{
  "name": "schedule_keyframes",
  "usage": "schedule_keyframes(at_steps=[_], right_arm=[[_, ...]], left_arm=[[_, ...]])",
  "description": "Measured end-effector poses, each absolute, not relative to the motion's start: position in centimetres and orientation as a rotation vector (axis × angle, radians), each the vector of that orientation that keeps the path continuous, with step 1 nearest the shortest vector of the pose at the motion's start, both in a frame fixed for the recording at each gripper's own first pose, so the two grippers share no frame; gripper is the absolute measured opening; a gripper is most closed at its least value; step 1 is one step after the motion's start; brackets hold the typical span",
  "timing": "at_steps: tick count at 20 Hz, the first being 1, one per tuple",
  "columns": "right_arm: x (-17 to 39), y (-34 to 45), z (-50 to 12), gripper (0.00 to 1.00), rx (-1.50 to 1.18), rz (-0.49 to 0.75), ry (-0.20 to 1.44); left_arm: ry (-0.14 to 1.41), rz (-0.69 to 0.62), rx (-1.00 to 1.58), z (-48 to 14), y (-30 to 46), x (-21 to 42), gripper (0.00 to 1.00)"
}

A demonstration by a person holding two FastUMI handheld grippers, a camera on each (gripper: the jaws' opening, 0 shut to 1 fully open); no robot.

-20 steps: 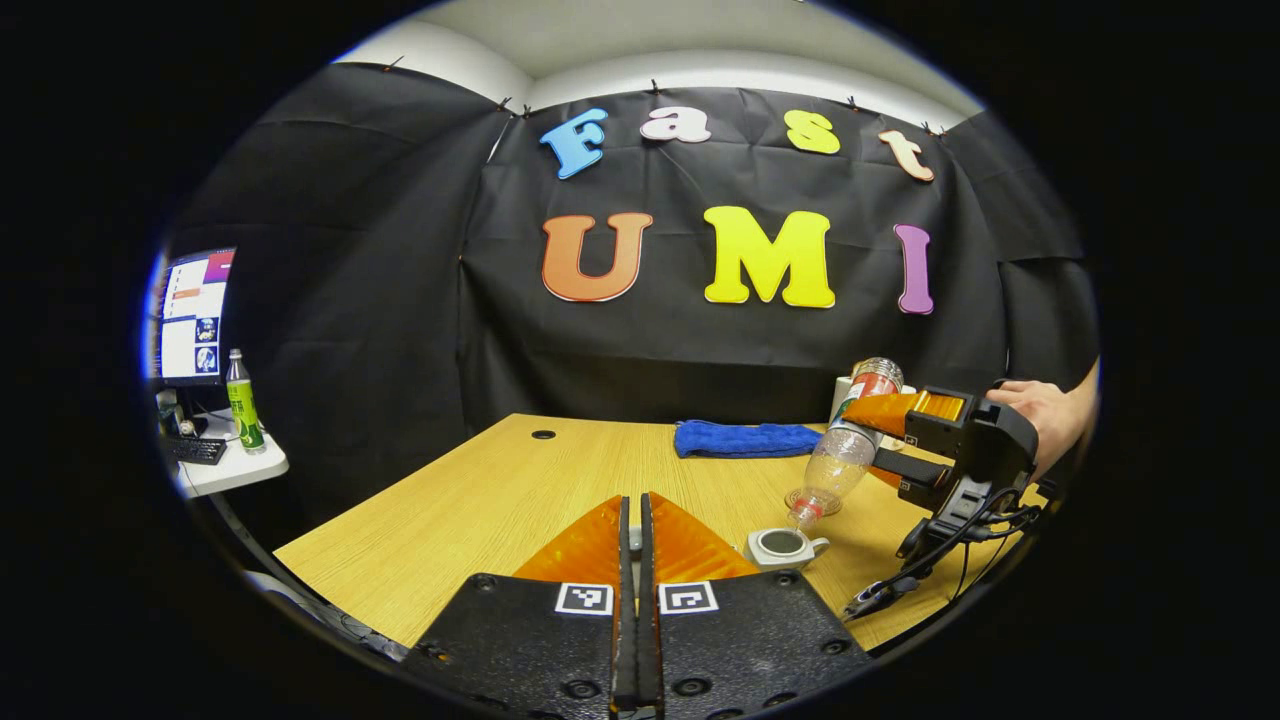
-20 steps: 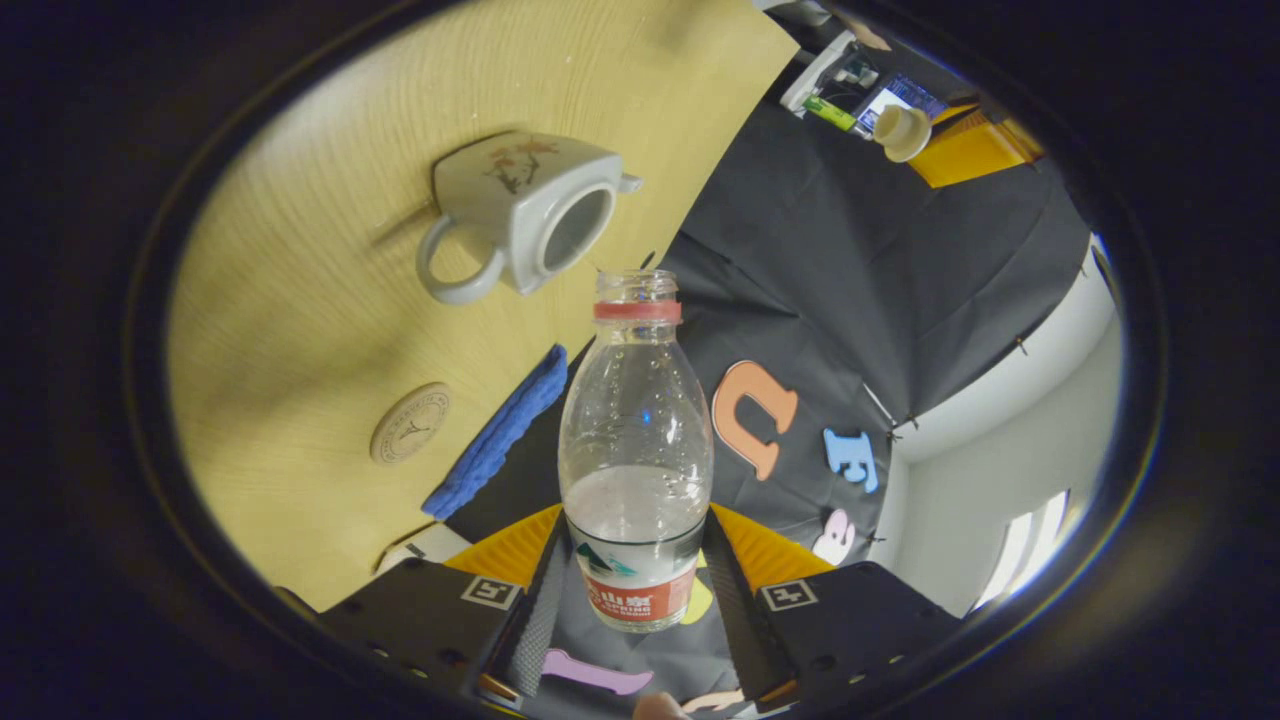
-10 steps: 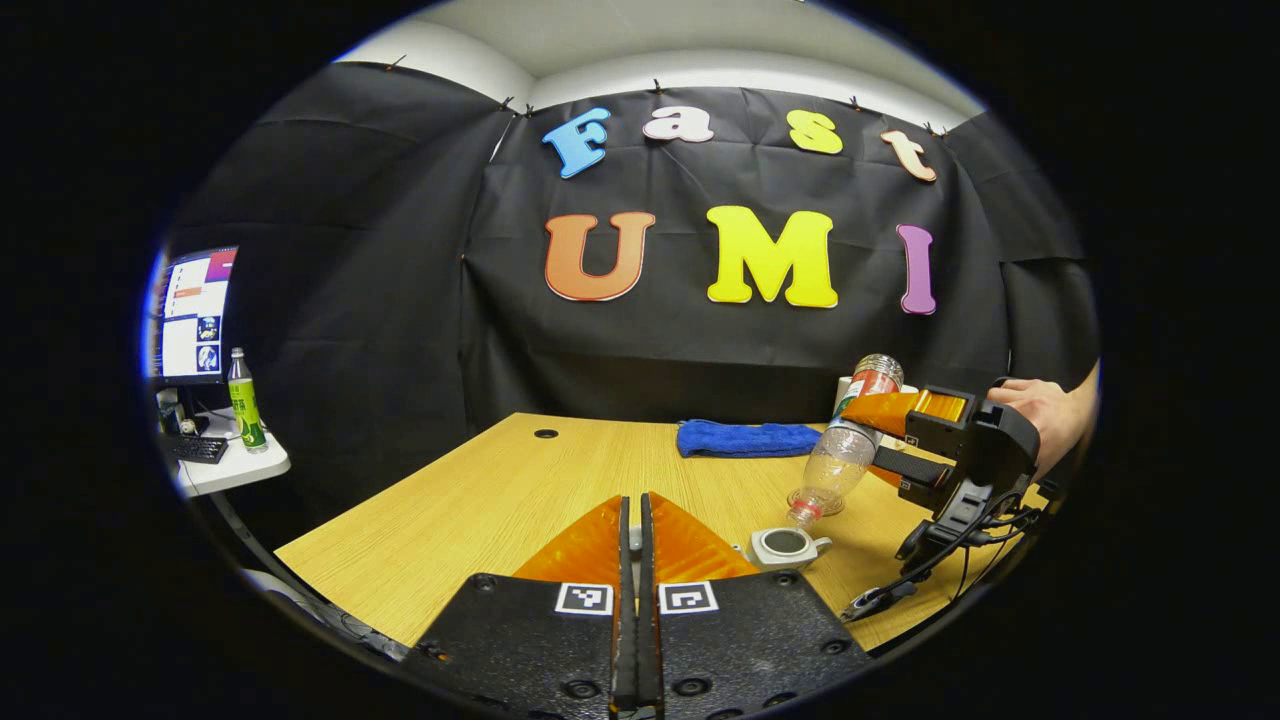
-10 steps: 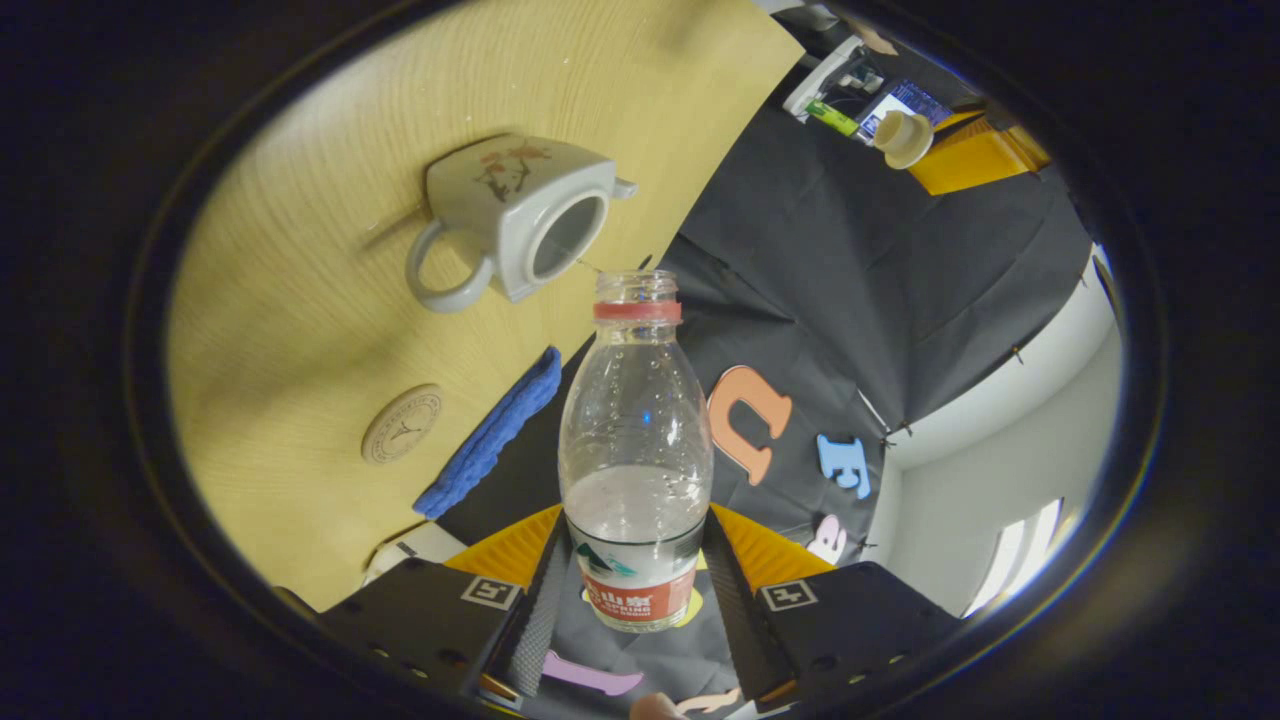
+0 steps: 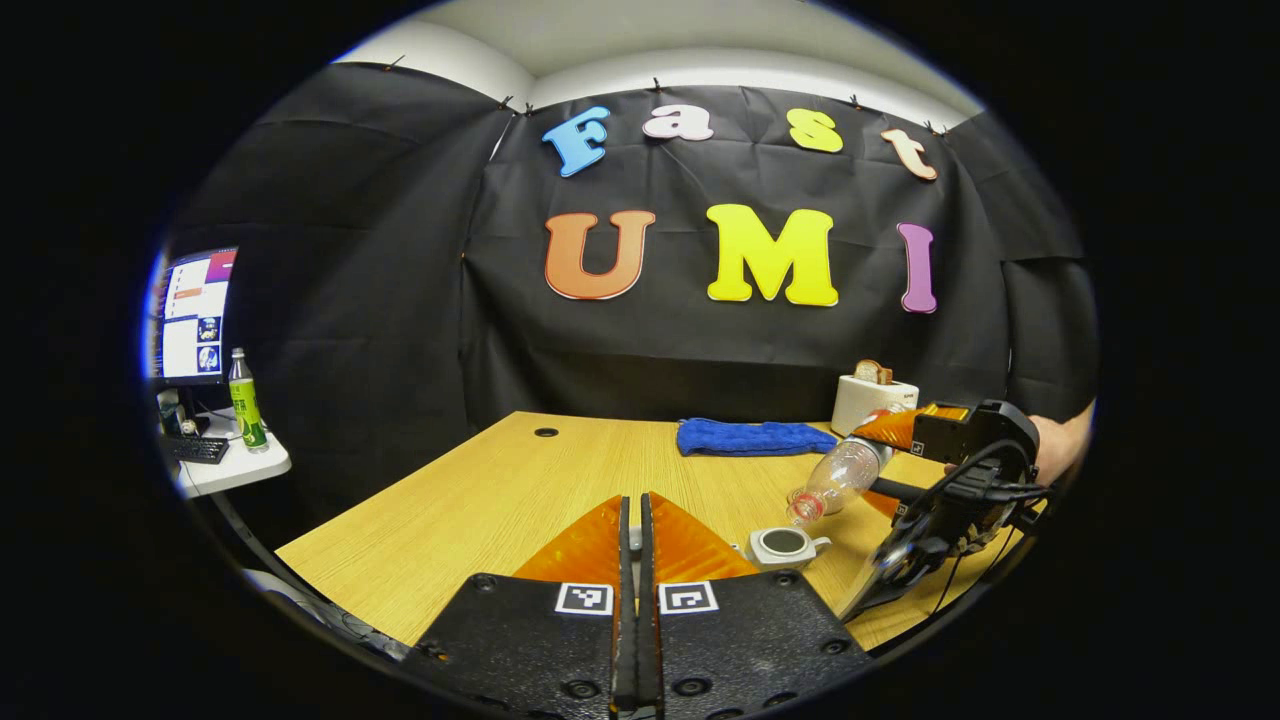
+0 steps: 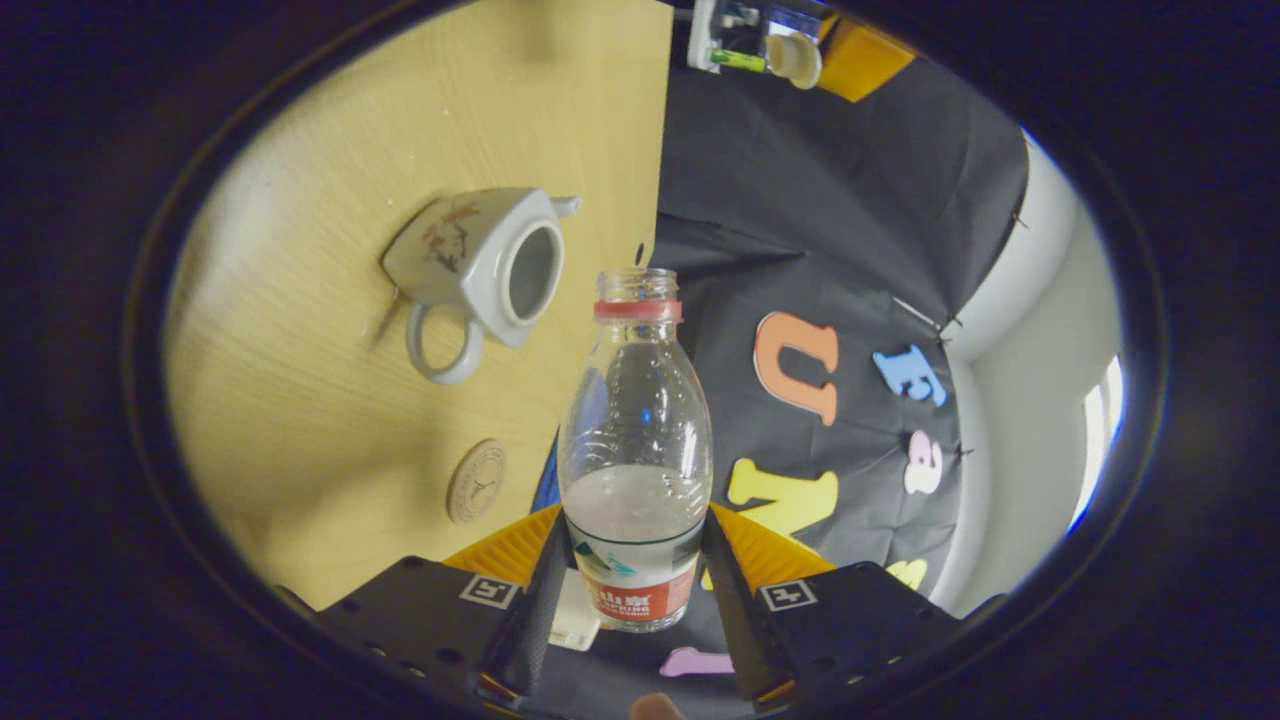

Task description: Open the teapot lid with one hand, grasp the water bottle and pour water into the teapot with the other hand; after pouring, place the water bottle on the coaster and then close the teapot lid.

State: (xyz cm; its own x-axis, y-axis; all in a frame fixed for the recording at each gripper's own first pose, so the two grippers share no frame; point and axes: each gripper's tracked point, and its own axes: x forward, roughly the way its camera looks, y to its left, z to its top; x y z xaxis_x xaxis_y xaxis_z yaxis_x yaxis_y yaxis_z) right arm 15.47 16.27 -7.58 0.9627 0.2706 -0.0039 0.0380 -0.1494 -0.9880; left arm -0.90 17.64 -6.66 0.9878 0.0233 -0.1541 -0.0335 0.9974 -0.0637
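Left gripper view: my left gripper [image 5: 632,530] sits bottom centre, fingers pressed together on the lid [image 5: 634,541], only a sliver of it visible between the tips. Just right of the tips, the teapot [image 5: 785,546] stands open on the table [image 5: 480,500]. Above it, lower right, the bottle [image 5: 838,477] is tilted mouth-down toward the pot, mouth just above the opening, not touching. My right gripper [image 5: 890,455] clamps its base end. Further back: blue cloth [image 5: 745,437], toaster [image 5: 872,399] at right.

Right gripper view: right gripper [image 6: 634,560] at bottom centre pinches the bottle [image 6: 636,450] at its labelled base, both fingers on it; some water is pooled at that end. Uncapped mouth points up-frame. Teapot [image 6: 480,270] is upper left, opening facing the bottle mouth. Coaster [image 6: 476,481] lies lower left on the table [image 6: 300,420], apart from the pot. Lid [image 6: 797,58] is at the top edge in the left gripper [image 6: 835,65].
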Motion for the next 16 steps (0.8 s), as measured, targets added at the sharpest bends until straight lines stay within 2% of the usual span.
schedule_keyframes(at_steps=[8,9,16], right_arm=[[14.5,14.5,-8.8,0.74,-1.032,0.332,0.059],[14.5,14.5,-8.3,0.72,-0.955,0.343,0.074],[15.2,12.3,-3.0,0.73,-0.414,0.329,0.057]], left_arm=[[0.147,0.017,-0.056,-6.4,15.7,-0.3,0.03],[0.148,0.014,-0.059,-6.4,15.4,-0.2,0.03],[0.148,-0.038,-0.05,-6.4,12.2,0.3,0.03]])
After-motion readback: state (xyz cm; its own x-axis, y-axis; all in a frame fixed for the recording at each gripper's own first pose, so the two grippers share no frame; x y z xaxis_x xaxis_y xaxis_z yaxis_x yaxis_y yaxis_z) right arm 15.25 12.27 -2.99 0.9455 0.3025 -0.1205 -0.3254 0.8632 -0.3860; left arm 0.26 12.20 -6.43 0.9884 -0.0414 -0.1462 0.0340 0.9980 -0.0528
